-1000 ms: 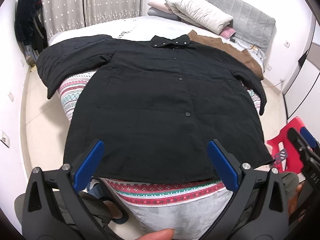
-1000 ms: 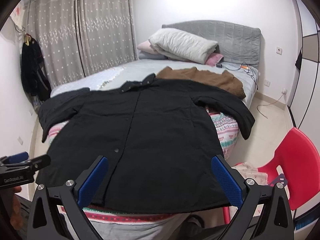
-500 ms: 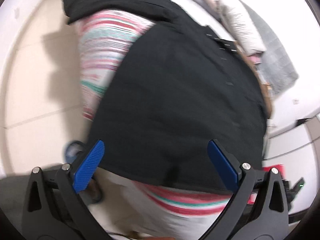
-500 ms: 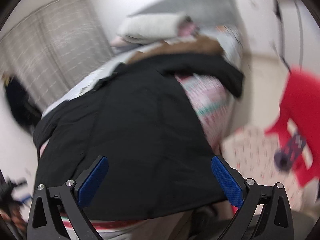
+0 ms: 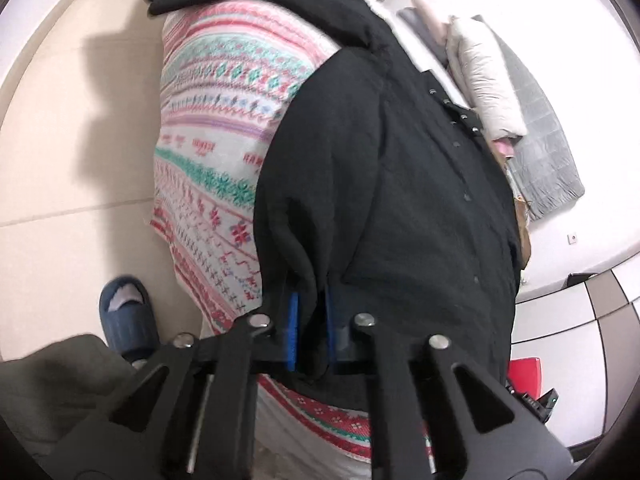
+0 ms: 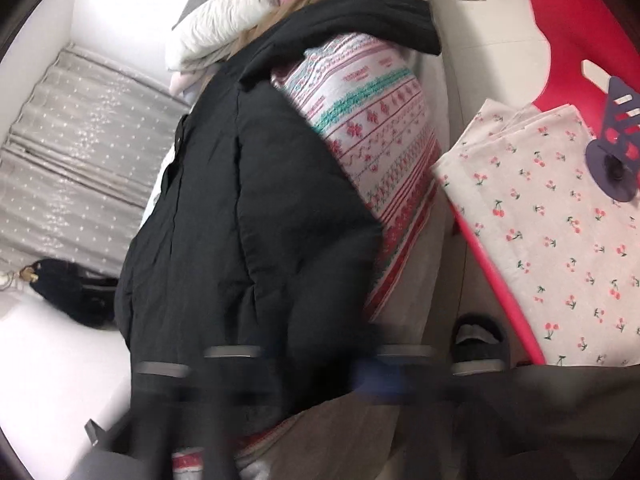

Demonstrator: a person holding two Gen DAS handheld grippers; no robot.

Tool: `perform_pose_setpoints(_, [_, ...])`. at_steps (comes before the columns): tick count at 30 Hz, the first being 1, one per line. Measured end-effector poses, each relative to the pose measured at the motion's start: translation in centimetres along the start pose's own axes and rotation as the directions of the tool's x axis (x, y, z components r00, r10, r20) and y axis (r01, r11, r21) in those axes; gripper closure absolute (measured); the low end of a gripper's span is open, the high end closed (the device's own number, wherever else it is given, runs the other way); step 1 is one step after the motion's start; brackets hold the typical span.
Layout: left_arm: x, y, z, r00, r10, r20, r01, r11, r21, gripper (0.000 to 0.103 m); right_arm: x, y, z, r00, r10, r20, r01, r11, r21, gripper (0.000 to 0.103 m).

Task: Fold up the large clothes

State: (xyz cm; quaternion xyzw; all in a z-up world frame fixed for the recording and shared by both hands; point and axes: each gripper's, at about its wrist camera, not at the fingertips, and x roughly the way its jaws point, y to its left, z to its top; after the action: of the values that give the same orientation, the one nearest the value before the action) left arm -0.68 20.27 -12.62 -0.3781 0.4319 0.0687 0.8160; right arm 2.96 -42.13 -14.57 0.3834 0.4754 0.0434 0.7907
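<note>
A black coat (image 5: 400, 200) lies spread, front up, across a patterned blanket (image 5: 224, 128) on a bed, collar toward the far pillows (image 5: 484, 92). The left gripper (image 5: 310, 332) has just closed, its blue pads pinching a bunched fold of the coat's near hem. The right gripper (image 6: 320, 364), blurred, has also just closed, pressed together on the hem's right corner. A red chair (image 6: 568, 40) holding a cherry-print cloth (image 6: 540, 220) stands right of the bed.
</note>
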Motion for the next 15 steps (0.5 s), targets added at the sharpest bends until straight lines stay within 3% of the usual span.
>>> perform_pose_setpoints(2, [-1.5,-0.2,0.1,0.999,-0.023,0.045,0.023,1.0,0.012,0.095,-1.2,0.5,0.1,0.999,0.019,0.04,-0.018,1.0,-0.014,0.096])
perform_pose_setpoints(4, [-3.8,-1.2,-0.5,0.995,-0.022,0.094,0.017,0.998,0.063,0.096,-4.1,2.0,0.3,0.99,0.013,0.143,0.0,0.996,-0.094,0.097])
perform_pose_setpoints(7, [-5.6,-2.8,-2.1,0.995,-0.006,0.095,-0.007,0.991,0.132,0.096,-7.4,3.3,0.7,0.975,0.04,0.22,-0.009,0.99,-0.14,0.098])
perform_pose_setpoints(9, [-5.5,-3.5,-2.3,0.996,0.028,0.089,-0.043,0.984,0.171,0.095,-8.5,3.7,1.1,0.969,0.013,0.247,0.027,0.987,-0.157,0.098])
perform_pose_setpoints(12, [-4.5,-3.0,-1.3,0.994,0.088,0.059,-0.096,0.983,0.155,0.087,-7.0,4.4,1.3,0.972,-0.075,0.223,0.118,0.975,-0.187,0.095])
perform_pose_setpoints(14, [-5.2,-1.8,-0.3,0.996,0.084,0.02,-0.085,0.994,0.074,0.084,-5.6,4.7,1.3,0.98,-0.124,0.158,0.156,0.965,-0.209,0.089])
perform_pose_setpoints(15, [-6.1,-1.7,-0.1,0.996,0.083,0.033,-0.085,0.994,0.061,0.083,-5.9,4.7,1.5,0.978,-0.129,0.166,0.162,0.966,-0.201,0.084])
